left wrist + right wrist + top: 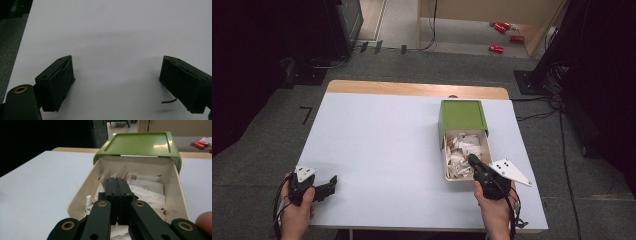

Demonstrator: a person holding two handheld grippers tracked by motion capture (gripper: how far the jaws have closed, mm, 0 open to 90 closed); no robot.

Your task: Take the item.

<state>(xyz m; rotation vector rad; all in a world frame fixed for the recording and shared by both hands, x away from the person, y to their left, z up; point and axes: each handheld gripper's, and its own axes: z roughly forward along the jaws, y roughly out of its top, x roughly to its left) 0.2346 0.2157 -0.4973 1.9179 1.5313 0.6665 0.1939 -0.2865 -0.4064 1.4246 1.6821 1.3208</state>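
- Table [377,150], pale and bare, runs away from me; the green-lidded box [462,116] stands on its right half, well apart from my left hand and right in front of my right one.
- Box first: its cream drawer [77,200] is pulled out toward me, long axis pointing from the green shell straight back at my right wrist. So the work lies dead ahead of my right fingers and slightly below them, not to either side.
- Paper slips [460,150] fill the drawer in a loose white heap. Some carry faint printed lines, but I can't read a word of it, and I see no brand on the box.
- My right gripper [118,181] hangs over the near end of the drawer with its jaws pressed flat together. Whether a slip is pinched between the pads I can't tell; perhaps a thin edge is in there, but the black pads hide it.
- My left gripper [116,82] rests low over the near left part of the table, jaws spread wide with nothing between them but white tabletop.
- Right hand is plainly the nearer one for anything to do with the slips.
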